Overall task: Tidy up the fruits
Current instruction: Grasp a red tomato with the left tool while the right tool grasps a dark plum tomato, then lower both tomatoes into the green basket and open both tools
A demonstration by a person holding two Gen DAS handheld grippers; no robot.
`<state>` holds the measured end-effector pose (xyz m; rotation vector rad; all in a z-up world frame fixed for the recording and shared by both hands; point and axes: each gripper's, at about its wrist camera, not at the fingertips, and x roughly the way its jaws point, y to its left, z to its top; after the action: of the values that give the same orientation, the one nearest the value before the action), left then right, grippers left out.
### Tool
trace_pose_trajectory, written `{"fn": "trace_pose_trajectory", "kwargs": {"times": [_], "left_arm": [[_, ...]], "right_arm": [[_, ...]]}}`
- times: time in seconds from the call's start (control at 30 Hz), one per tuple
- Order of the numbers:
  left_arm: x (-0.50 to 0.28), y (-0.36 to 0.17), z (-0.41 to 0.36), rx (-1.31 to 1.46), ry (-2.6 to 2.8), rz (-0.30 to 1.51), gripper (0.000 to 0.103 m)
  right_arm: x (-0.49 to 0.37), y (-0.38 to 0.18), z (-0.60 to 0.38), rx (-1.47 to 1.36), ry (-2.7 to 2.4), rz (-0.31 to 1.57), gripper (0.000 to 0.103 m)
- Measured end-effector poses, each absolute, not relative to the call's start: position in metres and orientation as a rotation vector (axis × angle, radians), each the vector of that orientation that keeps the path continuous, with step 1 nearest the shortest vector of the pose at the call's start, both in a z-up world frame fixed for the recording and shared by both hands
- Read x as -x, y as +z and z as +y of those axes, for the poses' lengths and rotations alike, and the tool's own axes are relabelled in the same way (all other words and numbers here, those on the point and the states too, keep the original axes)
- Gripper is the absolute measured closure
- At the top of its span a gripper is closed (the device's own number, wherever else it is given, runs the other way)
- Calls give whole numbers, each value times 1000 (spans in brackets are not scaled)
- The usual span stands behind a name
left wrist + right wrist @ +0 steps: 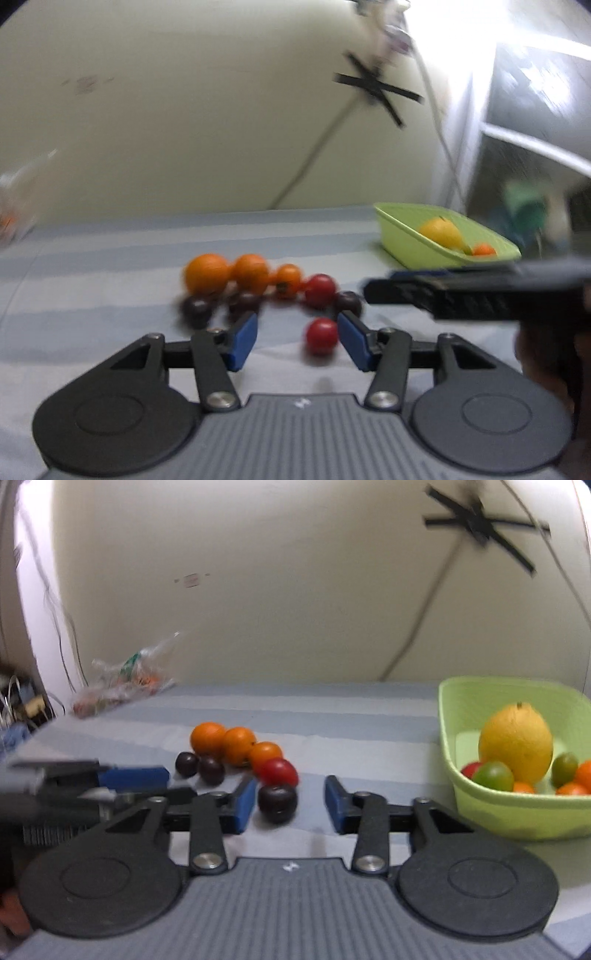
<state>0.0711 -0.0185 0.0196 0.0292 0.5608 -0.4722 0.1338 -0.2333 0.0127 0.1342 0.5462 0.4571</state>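
Note:
On the striped blue cloth lies a row of fruit: oranges point(208, 738), a red fruit point(279, 771) and dark plums point(211, 770). My right gripper point(290, 804) is open, low over the cloth. A dark plum point(277, 803) lies between its blue pads, close to the left pad and clear of the right one. My left gripper point(299, 339) is also open. A red fruit point(322, 336) sits between its fingers, close to the right pad. The green basket point(517, 819) at the right holds a big yellow fruit point(517, 738) and small green, orange and red ones.
A crumpled clear plastic bag point(125, 683) lies at the cloth's far left corner. Cables hang down the pale wall behind. In the left wrist view the right gripper's body point(461, 295) reaches in from the right, in front of the basket point(410, 251).

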Motion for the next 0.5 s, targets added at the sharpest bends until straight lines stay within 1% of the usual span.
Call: {"fn": "trace_pose_trajectory", "kwargs": {"times": [0.13, 0.23, 0.3, 0.33, 0.37, 0.5], "left_arm": [[-75, 16, -49, -149, -472, 584, 55], [-83, 10, -60, -188, -473, 650, 67], [-83, 10, -58, -173, -462, 648, 76], [-83, 10, -56, -159, -463, 647, 77], [-84, 9, -54, -146, -465, 649, 77], [-78, 10, -51, -133, -461, 627, 77]], "right_arm": [[-143, 8, -231, -175, 505, 585, 63], [-149, 0, -222, -150, 513, 627, 63], [-150, -2, -221, -147, 509, 633, 64], [-149, -2, -221, -148, 518, 635, 71], [-149, -2, -223, -155, 525, 635, 72], [-136, 0, -231, -148, 518, 619, 73]]}}
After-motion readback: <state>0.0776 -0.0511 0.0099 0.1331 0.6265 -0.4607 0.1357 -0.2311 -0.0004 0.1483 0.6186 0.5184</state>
